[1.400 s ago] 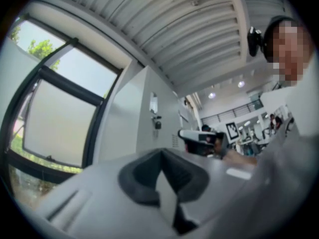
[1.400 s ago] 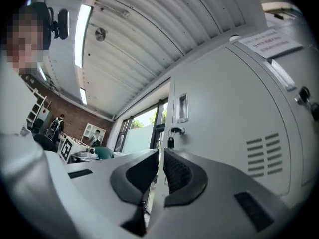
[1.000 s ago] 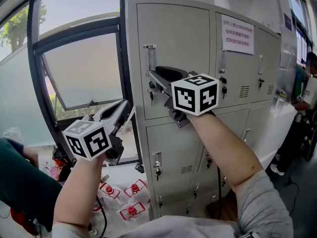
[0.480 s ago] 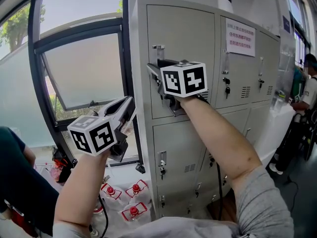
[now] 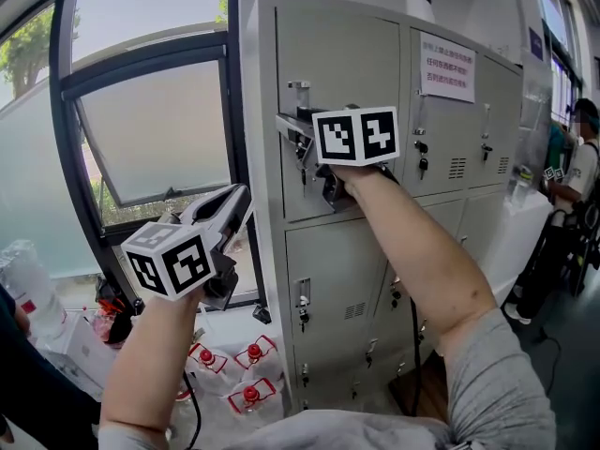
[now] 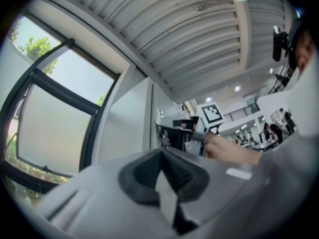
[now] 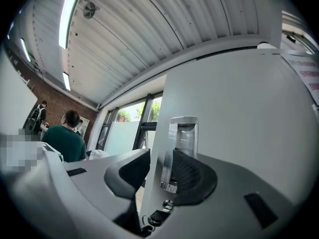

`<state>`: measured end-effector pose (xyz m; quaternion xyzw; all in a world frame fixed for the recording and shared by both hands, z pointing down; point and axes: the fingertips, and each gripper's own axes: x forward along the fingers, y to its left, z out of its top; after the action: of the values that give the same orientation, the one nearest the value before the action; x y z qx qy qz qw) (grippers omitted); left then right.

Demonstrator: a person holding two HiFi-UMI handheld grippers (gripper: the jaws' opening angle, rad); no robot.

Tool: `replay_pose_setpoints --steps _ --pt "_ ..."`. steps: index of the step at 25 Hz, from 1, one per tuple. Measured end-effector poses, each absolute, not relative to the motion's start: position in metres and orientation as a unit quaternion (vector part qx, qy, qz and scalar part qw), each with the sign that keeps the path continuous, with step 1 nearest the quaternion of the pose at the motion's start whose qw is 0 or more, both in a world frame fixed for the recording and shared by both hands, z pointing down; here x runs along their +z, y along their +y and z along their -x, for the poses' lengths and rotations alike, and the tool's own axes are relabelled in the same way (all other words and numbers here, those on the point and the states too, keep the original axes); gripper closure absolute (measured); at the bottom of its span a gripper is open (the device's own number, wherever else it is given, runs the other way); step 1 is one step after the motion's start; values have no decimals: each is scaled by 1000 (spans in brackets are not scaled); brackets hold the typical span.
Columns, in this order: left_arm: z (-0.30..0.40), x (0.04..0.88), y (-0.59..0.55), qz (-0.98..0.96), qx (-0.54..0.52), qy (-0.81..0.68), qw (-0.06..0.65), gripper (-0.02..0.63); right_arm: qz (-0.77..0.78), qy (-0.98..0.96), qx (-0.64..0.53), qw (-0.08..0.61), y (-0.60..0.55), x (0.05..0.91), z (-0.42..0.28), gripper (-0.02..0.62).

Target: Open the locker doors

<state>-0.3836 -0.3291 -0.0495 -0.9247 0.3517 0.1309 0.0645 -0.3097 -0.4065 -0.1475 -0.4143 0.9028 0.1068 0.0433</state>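
Open air lies in front of the locker bank (image 5: 450, 134) at the middle and right doors of its upper row, so a straight approach to those faces is clear. Sticking out from its front are the upright handle (image 5: 298, 101) on the top-left door (image 5: 342, 59) and keys (image 5: 302, 319) hanging from the locks. Just left of the locker bank, a black window post (image 5: 236, 157) and a tilted sash (image 5: 155, 143) close that side, leaving a narrow margin. Red-capped bottles (image 5: 248, 397) lie at its left foot. The right forearm (image 5: 422, 261) crosses before its lower row. A person (image 5: 581, 167) stands past its right end.
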Motion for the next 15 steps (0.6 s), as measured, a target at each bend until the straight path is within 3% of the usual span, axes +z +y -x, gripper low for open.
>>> replay_pose_setpoints --steps 8,15 --pt "334 -53 -295 919 137 362 75 601 327 938 98 57 -346 -147 286 492" --pt "273 -48 -246 897 148 407 88 601 213 971 91 66 -271 -148 226 492"
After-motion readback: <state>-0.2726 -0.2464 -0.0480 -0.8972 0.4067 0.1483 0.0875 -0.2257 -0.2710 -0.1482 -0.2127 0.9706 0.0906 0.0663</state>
